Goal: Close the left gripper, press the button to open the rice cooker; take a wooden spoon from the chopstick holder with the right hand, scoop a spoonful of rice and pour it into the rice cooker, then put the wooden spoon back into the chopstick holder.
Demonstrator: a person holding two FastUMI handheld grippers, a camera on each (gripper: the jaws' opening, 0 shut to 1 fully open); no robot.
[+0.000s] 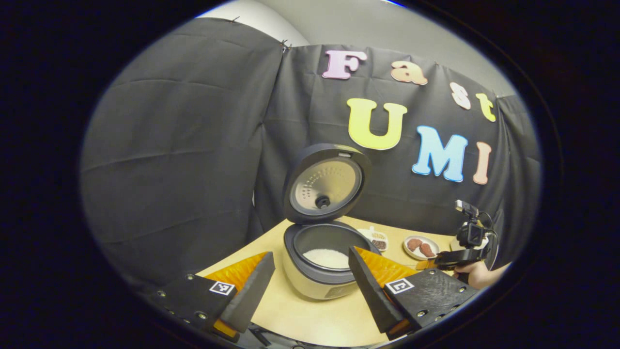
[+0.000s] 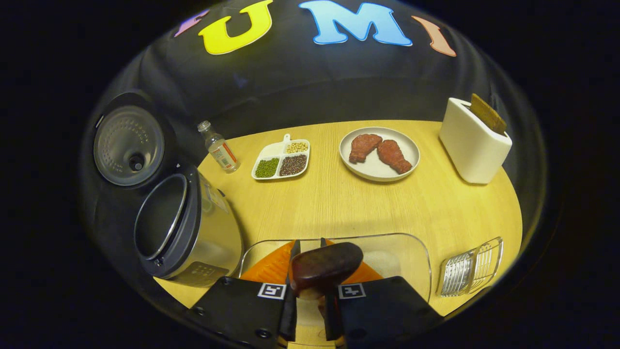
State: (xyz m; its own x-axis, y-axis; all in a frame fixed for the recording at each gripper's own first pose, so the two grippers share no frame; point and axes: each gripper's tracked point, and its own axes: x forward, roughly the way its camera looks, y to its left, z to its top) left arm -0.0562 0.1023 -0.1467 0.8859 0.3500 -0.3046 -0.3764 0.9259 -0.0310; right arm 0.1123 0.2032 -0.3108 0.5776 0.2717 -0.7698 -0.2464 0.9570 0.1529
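Observation:
The rice cooker stands open on the wooden table, its lid tipped up and back, with white rice in the pot. My left gripper is open, one finger on each side of the cooker's front, touching nothing. In the right gripper view, my right gripper is shut on a dark wooden spoon, held low over a clear glass dish with pale rice in it. The cooker is to its left. In the left gripper view, the right gripper and a hand are at the far right.
A white box with a brown slab sticking out stands at the back right. A clear ribbed holder lies at the right edge. A plate with two pieces of meat, a divided bean tray and a small bottle sit along the back.

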